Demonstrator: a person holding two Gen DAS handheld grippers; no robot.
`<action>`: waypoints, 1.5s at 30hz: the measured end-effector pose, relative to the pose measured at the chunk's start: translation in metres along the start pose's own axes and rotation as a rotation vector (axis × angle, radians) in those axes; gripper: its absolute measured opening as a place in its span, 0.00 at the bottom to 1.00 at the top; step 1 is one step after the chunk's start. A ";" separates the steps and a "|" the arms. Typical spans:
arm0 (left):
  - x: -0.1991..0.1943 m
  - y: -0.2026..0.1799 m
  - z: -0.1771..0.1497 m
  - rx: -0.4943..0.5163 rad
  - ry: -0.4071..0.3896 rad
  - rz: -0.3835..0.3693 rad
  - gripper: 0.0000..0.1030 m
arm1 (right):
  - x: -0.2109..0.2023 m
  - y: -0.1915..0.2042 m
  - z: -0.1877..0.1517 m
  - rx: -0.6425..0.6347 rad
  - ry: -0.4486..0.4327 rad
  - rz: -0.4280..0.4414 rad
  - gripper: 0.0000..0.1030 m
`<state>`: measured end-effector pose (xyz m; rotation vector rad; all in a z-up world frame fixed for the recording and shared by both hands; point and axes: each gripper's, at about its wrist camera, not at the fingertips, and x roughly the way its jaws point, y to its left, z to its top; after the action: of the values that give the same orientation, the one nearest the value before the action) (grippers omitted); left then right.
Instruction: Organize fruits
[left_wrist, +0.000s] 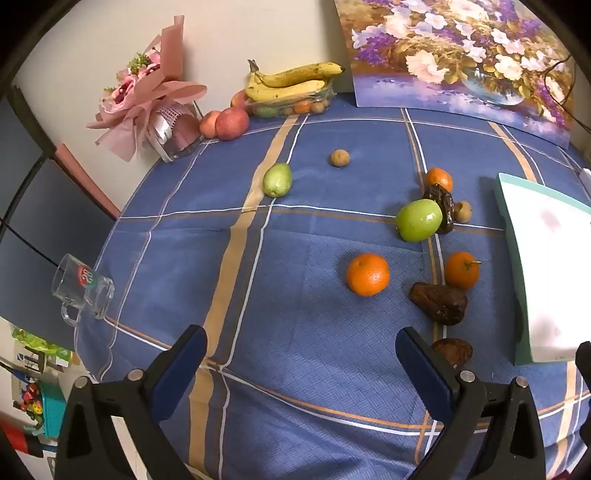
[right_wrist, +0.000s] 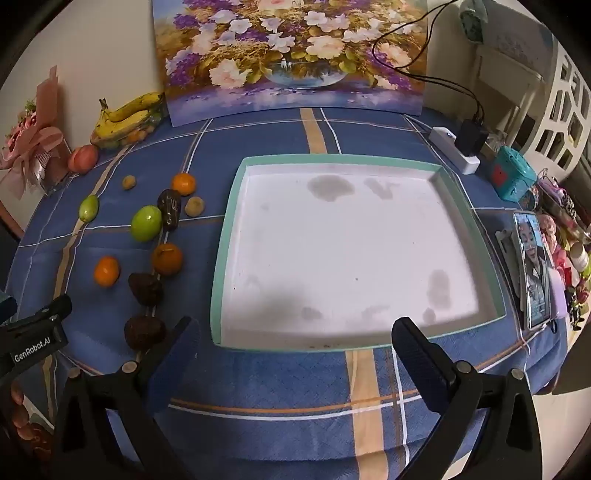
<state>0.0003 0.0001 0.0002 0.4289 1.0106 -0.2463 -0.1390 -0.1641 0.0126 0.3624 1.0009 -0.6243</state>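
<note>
On the blue checked table, loose fruit is lying left of a white tray with a teal rim: a green apple, three oranges, the nearest one lying apart, several dark dried fruits and a pale green pear farther back. Bananas are resting by the wall. The left claw is hovering wide open over the cloth, holding nothing. The right claw is likewise gaping open before the tray's near edge.

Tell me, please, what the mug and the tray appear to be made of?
The mug looks like clear glass: the dark background shows through it, with a printed logo. The tray looks like matte card or foam board, white inside with stains and a teal rim; which one is unclear.
</note>
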 end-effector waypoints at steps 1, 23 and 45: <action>0.000 0.000 0.000 0.000 -0.002 0.000 1.00 | 0.000 0.000 0.001 -0.002 -0.004 0.001 1.00; -0.011 -0.001 0.001 -0.001 -0.030 0.009 1.00 | 0.002 -0.002 -0.003 0.007 -0.005 -0.010 1.00; -0.007 -0.002 0.000 0.002 -0.026 0.029 1.00 | 0.009 -0.005 -0.003 0.026 -0.006 -0.001 1.00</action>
<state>-0.0043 -0.0014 0.0059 0.4411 0.9778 -0.2264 -0.1409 -0.1694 0.0031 0.3822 0.9884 -0.6396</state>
